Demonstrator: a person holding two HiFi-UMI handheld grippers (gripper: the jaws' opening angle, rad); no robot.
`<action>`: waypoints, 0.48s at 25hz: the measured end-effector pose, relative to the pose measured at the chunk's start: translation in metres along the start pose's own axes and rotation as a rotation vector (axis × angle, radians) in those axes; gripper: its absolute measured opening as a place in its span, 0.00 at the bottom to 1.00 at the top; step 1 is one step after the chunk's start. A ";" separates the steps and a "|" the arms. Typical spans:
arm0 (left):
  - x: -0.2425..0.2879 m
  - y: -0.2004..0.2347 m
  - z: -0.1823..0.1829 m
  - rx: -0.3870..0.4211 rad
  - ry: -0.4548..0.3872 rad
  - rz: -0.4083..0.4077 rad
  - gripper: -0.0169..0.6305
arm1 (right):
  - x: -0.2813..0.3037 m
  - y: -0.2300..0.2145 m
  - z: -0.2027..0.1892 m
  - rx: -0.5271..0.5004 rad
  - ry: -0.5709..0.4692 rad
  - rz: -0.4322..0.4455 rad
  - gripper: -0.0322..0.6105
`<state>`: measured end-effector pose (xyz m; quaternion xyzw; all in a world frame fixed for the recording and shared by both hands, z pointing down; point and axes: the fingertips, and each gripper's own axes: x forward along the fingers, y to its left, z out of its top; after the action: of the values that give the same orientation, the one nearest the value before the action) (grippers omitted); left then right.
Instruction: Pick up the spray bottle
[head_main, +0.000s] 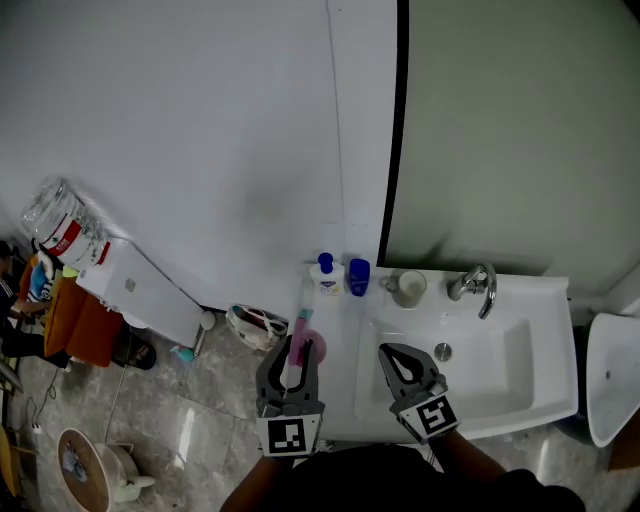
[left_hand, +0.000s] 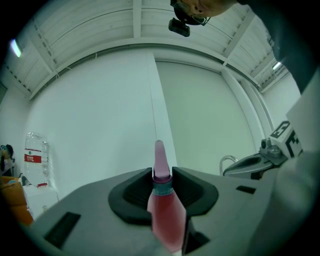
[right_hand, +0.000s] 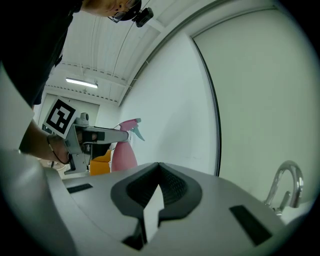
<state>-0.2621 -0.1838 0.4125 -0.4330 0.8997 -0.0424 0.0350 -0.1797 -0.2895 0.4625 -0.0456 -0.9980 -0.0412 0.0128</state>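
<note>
At a white sink (head_main: 556, 300) set against a pale wall (head_main: 180, 130), the pick-up looks all but complete. The left tongs (head_main: 290, 354) are clamped on the neck of the pink spray bottle (head_main: 304, 346), which stands upright between the jaws at the sink's left edge. In the right gripper view the bottle hangs from that grip in front of the wall. Its base is hidden, so whether it is fully clear of the sink cannot be told. The right tongs (head_main: 393, 352) are closed on nothing and held level over the basin. A soap pump (head_main: 325, 275), blue cup (head_main: 358, 276) and mug (head_main: 408, 288) stand beside the tap (head_main: 478, 285). Judging by this, only carrying the bottle away is left.
</note>
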 end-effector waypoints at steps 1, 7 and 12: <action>-0.003 0.003 0.004 -0.005 -0.003 0.002 0.21 | 0.001 0.001 0.003 -0.004 -0.005 0.003 0.05; -0.015 0.017 0.021 -0.010 -0.031 0.010 0.21 | 0.008 0.011 0.022 -0.027 -0.038 0.024 0.05; -0.023 0.027 0.019 -0.014 -0.024 0.010 0.21 | 0.012 0.028 0.027 -0.039 -0.055 0.046 0.05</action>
<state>-0.2671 -0.1502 0.3909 -0.4291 0.9017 -0.0306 0.0427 -0.1901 -0.2587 0.4379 -0.0700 -0.9957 -0.0589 -0.0144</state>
